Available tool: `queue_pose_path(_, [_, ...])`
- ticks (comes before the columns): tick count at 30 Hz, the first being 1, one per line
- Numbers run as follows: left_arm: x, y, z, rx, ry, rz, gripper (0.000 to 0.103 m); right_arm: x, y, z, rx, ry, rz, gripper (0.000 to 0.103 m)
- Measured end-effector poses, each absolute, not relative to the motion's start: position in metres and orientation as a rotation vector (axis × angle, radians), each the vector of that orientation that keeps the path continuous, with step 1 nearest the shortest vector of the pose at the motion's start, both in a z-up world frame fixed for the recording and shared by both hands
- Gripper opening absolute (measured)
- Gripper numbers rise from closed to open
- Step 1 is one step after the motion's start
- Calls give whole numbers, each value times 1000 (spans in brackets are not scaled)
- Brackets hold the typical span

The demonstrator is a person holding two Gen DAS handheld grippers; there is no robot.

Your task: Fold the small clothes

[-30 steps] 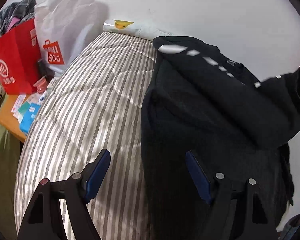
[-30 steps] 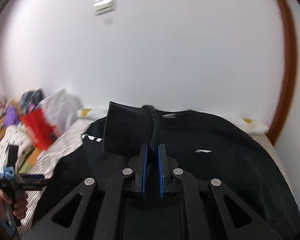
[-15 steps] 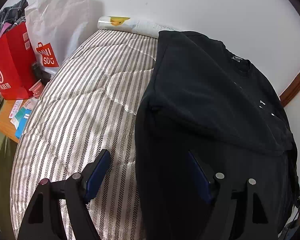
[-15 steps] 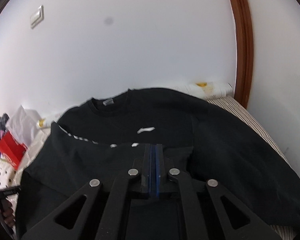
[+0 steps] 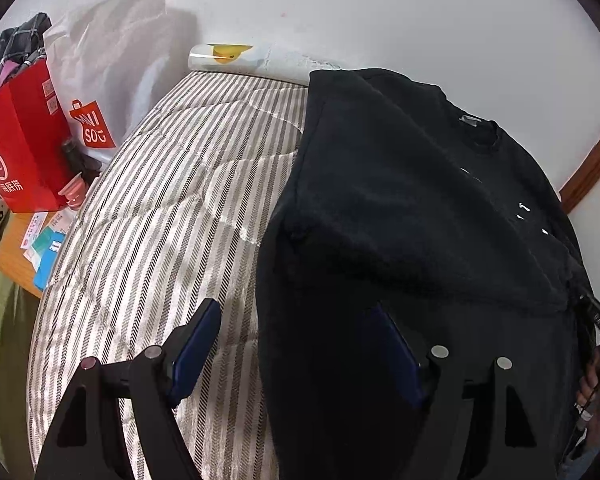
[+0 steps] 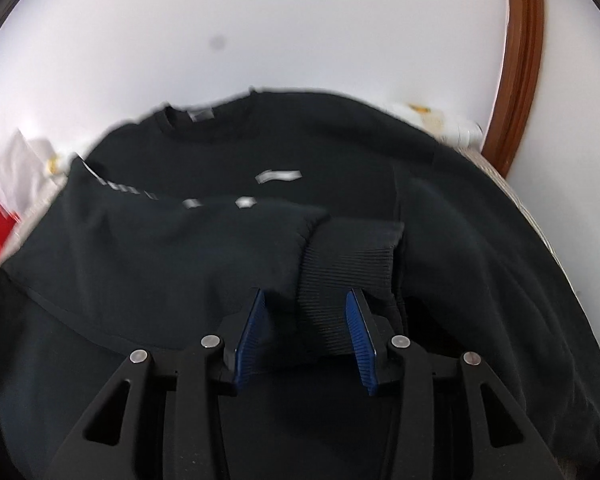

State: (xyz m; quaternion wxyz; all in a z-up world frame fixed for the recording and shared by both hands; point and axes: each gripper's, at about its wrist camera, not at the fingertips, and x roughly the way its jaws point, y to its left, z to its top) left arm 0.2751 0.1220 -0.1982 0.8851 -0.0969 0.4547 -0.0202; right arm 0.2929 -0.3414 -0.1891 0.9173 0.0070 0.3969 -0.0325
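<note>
A black sweatshirt (image 5: 400, 200) lies flat on the striped bed (image 5: 160, 220), collar toward the wall. One sleeve is folded across its chest (image 6: 180, 260), and that sleeve's ribbed cuff (image 6: 352, 256) rests low on the front. My right gripper (image 6: 306, 296) sits just above the cloth with its jaws opening. The cuff lies loose between its blue pads (image 6: 250, 336). My left gripper (image 5: 296, 312) hangs open over the sweatshirt's left edge, one finger above the bedding and the other above the black fabric, gripping nothing.
A red paper bag (image 5: 24, 148) and a white shopping bag (image 5: 112, 64) stand left of the bed by a low wooden table (image 5: 8, 252) with cards. A rolled item (image 5: 228, 56) lies against the wall. A brown door frame (image 6: 520, 60) rises at right.
My right gripper came down with the sleeve cuff onto the sweatshirt's front, and its jaws went from shut to apart. The sleeve now lies folded across the chest. The left gripper stayed put.
</note>
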Motion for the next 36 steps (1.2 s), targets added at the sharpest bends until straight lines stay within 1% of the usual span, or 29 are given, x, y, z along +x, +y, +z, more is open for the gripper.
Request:
queue_pose_path(2, [278,123,-200,-187,947,-22,76,296,-343,-198,-4,842,-89,39])
queue_pose_path(9, [280,138,-208,-203,961,15,76,296,-352,-206,22,848,-163,38])
queue_pose_path(14, [272,141,-204,-202,957,5,76,289,-348,-198,-52,832,-267,36])
queue_pose_path(17, [267,136,-201,-201,956,-22,76,271,-362,-188,25,832,-215,36])
queue_pose_path(21, [256,123,-196,-183,950,-54,76,233,-384,-173,91,807,-221,41])
queue_pose_path(23, [249,119,-194,-188,948,-69,76,214,-392,-168,101,799,-223,49])
queue_pose_path(25, [238,117,-193,-196,951,-77,76,194,-399,-168,109,805,-216,54])
queue_pose_path(34, [158,115,-212,-191,993,-95,75,114,-407,-196,106,883,-183,56])
queue_pose_path(36, [139,111,-212,-165,966,-90,75,100,-406,-202,112,891,-169,56])
